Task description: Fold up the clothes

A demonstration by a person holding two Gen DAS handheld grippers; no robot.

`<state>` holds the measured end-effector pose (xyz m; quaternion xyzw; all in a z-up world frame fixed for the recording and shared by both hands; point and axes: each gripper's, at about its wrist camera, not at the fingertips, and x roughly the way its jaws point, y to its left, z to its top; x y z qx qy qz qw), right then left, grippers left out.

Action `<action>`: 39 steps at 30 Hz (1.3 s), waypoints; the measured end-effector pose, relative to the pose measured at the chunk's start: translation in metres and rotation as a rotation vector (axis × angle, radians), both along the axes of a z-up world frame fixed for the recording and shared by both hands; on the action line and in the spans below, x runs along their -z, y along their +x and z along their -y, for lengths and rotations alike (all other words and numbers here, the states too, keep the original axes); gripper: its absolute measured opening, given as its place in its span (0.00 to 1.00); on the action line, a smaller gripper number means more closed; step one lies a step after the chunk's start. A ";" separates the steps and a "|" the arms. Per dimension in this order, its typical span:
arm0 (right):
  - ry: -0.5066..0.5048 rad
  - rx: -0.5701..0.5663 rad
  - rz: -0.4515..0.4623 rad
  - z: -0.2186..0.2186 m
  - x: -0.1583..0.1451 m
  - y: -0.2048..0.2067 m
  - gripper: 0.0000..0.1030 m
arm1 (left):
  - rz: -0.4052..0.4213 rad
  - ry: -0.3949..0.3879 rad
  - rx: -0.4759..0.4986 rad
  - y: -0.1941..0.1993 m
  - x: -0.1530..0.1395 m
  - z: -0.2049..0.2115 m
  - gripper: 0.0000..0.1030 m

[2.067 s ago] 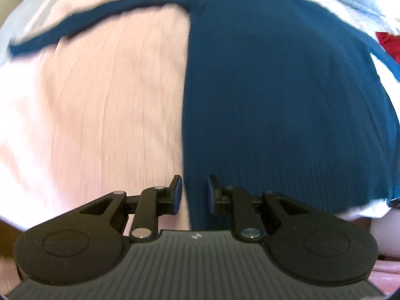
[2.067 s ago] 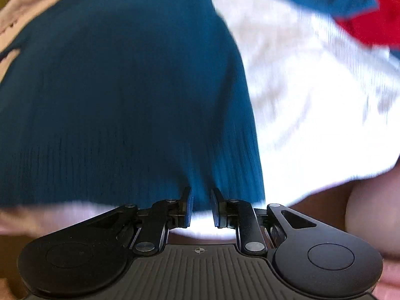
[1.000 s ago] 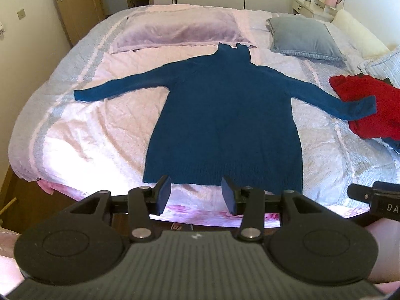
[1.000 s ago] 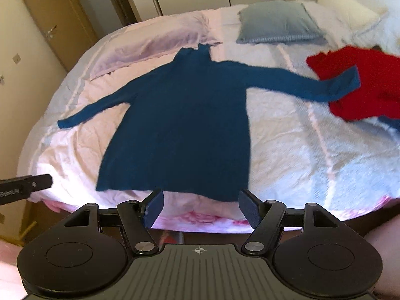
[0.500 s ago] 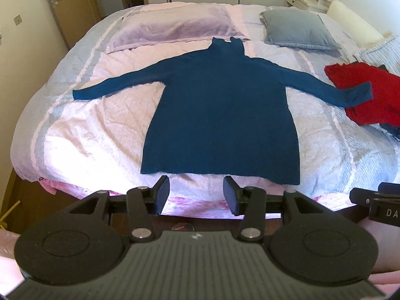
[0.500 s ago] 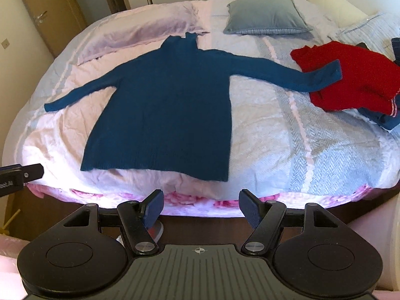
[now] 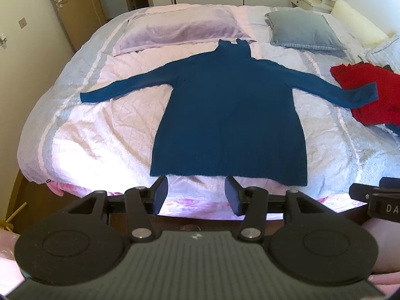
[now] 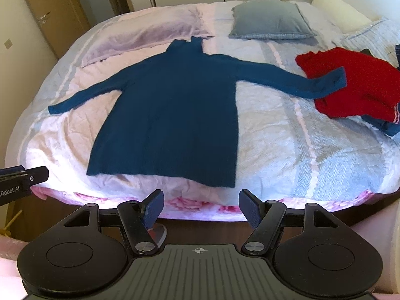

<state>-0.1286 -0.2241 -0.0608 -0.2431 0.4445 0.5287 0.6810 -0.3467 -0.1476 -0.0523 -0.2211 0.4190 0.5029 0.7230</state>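
A blue sweater [image 7: 230,115] lies flat on the bed [image 7: 100,130], sleeves spread out to both sides. One cuff lies on a red sweater [image 8: 355,85]. Both grippers are held side by side near the foot of the bed, tipped down toward it. The left gripper [image 7: 196,195] is opening, with nothing between its fingers. The right gripper [image 8: 201,208] has its fingers wide apart and empty.

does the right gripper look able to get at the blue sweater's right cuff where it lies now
Probably yes. The right gripper is open and empty, and the blue sweater lies flat. Its right cuff rests on top of the red garment, uncovered, though across the bed, so a long reach.
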 end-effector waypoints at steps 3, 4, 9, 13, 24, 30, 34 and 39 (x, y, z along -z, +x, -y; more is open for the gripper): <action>-0.005 -0.023 0.002 -0.001 0.001 -0.007 0.68 | -0.005 -0.006 -0.009 -0.005 0.002 0.000 0.45; -0.005 -0.028 0.004 -0.001 0.001 -0.008 0.68 | -0.006 -0.006 -0.011 -0.005 0.002 -0.001 0.45; -0.008 -0.014 0.004 0.002 0.004 -0.011 0.68 | -0.003 0.002 0.000 -0.007 0.001 0.000 0.45; -0.013 -0.002 0.005 0.004 0.004 -0.010 0.68 | -0.001 -0.001 0.012 -0.005 0.003 0.003 0.46; -0.004 0.006 0.011 0.010 0.000 -0.009 0.68 | -0.009 0.011 0.039 0.001 0.002 0.006 0.46; -0.006 0.008 0.009 0.011 -0.001 -0.005 0.68 | -0.011 0.014 0.052 0.008 0.001 0.007 0.46; -0.009 0.008 0.006 0.010 0.000 -0.003 0.68 | -0.011 0.016 0.055 0.012 0.001 0.007 0.46; -0.008 0.009 -0.001 0.009 0.001 0.002 0.68 | -0.012 0.019 0.050 0.015 0.001 0.005 0.46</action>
